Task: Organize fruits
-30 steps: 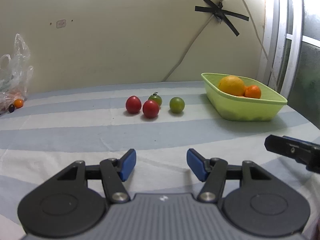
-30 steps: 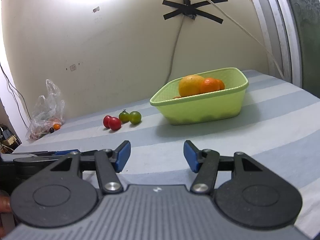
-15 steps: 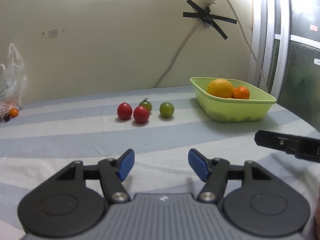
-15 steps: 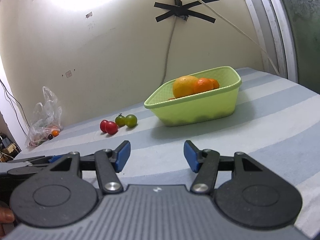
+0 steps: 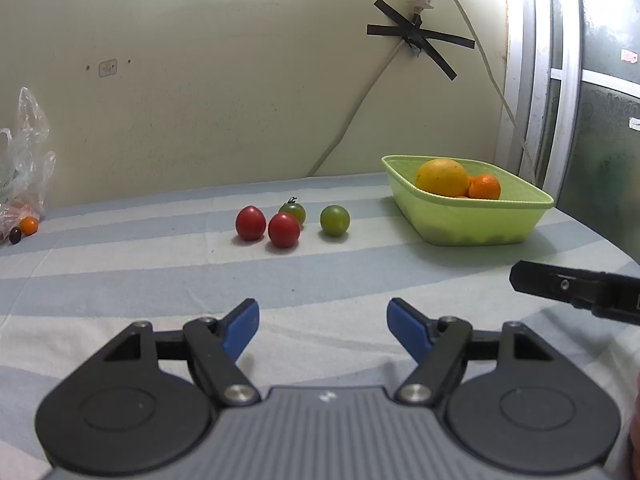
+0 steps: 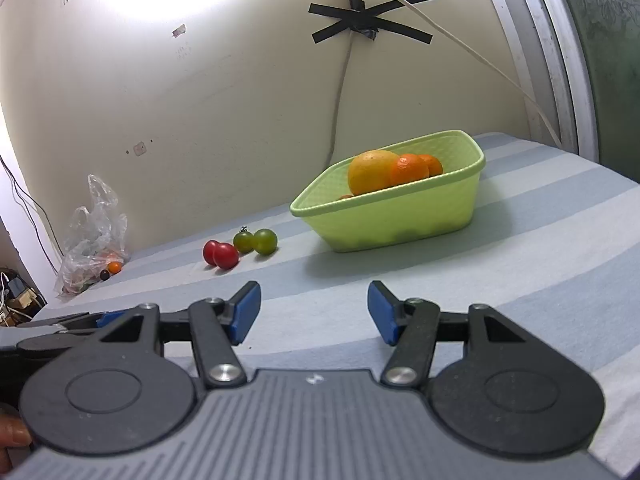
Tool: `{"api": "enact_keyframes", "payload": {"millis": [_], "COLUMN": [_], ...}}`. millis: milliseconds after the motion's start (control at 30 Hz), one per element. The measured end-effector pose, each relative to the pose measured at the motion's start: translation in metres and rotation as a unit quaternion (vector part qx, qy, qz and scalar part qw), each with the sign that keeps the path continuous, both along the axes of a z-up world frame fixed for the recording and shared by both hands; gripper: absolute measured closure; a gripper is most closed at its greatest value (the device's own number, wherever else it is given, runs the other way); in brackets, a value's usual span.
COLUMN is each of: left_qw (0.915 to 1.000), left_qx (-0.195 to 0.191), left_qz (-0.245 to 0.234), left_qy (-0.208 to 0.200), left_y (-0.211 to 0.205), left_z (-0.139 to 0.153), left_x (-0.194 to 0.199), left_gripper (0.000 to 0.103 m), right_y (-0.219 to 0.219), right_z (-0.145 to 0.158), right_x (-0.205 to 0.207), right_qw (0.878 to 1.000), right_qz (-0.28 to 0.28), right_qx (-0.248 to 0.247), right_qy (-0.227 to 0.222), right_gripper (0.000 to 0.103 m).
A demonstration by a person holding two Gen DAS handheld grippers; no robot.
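Two red tomatoes (image 5: 267, 226) (image 6: 221, 255) and two green tomatoes (image 5: 334, 220) (image 6: 256, 241) lie together on the striped cloth. To their right stands a light green basket (image 5: 480, 224) (image 6: 400, 220) holding a large yellow-orange fruit (image 5: 442, 177) (image 6: 370, 172) and small oranges (image 5: 485, 187) (image 6: 410, 169). My left gripper (image 5: 322, 326) hovers low over the cloth well short of the tomatoes, its jaws opening with nothing between them. My right gripper (image 6: 314, 312) is open and empty, facing the basket from a distance.
A clear plastic bag (image 5: 22, 176) (image 6: 94, 236) with small fruits beside it sits at the far left by the wall. A taped cable (image 5: 416, 36) hangs down the wall behind the basket. A door frame (image 5: 536, 80) stands at the right.
The left gripper's blue pads have spread wider apart. Both views have tipped up slightly, showing more wall. The fruits and basket lie as before.
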State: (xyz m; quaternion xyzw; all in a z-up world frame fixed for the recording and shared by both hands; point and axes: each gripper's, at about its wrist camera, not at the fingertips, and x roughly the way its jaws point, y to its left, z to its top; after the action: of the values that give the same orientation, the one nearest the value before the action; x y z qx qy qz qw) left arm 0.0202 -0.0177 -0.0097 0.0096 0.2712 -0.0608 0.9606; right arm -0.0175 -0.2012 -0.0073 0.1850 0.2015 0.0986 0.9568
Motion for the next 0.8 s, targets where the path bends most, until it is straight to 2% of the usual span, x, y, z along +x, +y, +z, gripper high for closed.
{"api": "enact_keyframes", "payload": {"millis": [800], "left_qw": [1.0000], "left_qx": [-0.001], "left_qz": [0.000], "left_qy": [0.002], "left_y": [0.0011], "left_z": [-0.0007], "left_x": [0.0014], "left_gripper": [0.026], "right_y": [0.0019], "right_z": [0.0010], "right_x": [-0.0005], "right_qw": [1.000], "right_qz": [-0.003], "right_qx": [0.000], "right_qy": [0.001], "right_gripper": [0.041]}}
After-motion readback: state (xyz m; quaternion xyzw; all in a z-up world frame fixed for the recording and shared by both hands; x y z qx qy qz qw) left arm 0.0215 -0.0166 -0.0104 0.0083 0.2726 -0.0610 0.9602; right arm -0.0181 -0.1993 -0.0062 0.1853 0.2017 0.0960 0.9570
